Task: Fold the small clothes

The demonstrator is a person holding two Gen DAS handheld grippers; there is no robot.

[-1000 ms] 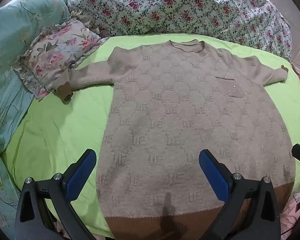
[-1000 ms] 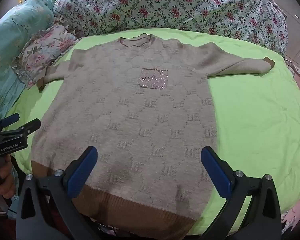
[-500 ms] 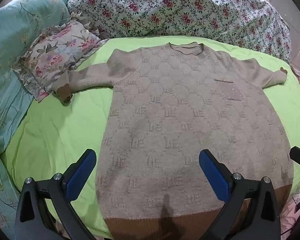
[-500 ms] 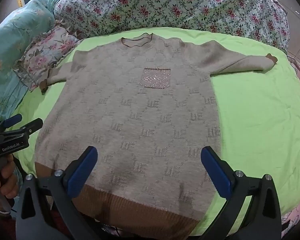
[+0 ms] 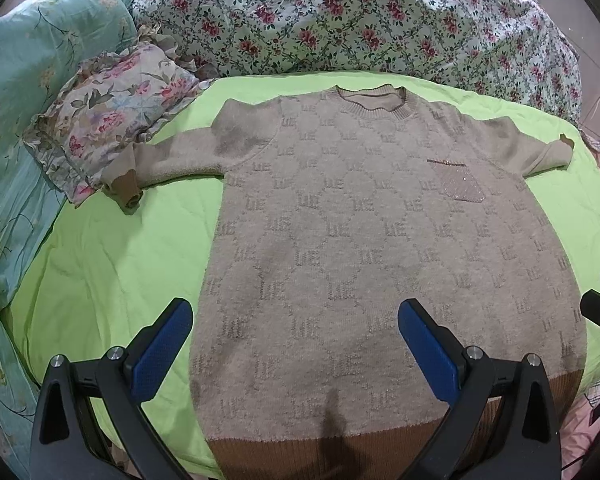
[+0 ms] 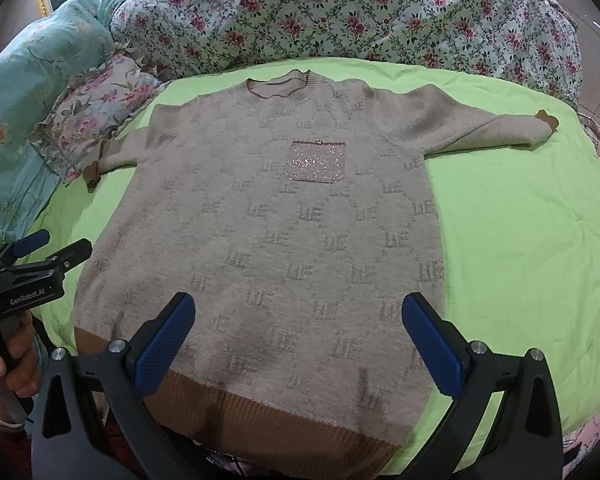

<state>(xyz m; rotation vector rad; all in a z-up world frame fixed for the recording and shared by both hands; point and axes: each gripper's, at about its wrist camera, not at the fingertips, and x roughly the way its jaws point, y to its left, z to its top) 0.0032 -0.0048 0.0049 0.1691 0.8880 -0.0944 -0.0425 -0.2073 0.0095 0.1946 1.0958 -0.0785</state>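
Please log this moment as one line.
sweater: flat, unfolded | left tongs: open, hovering | right tongs: open, hovering

Black gripper (image 5: 292,334) frames, blue pads (image 5: 162,344), silver screws

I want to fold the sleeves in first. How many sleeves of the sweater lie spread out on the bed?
2. The left sleeve reaches to the floral pillow; the right sleeve lies out on the green sheet.

Even, bright indoor light, both views sharp. Soft shadow falls on sweater (image 5: 360,248) hem near bed's (image 5: 100,264) front edge. Sequin pocket (image 6: 316,162) glints. Strong fisheye bending, black vignette at corners.
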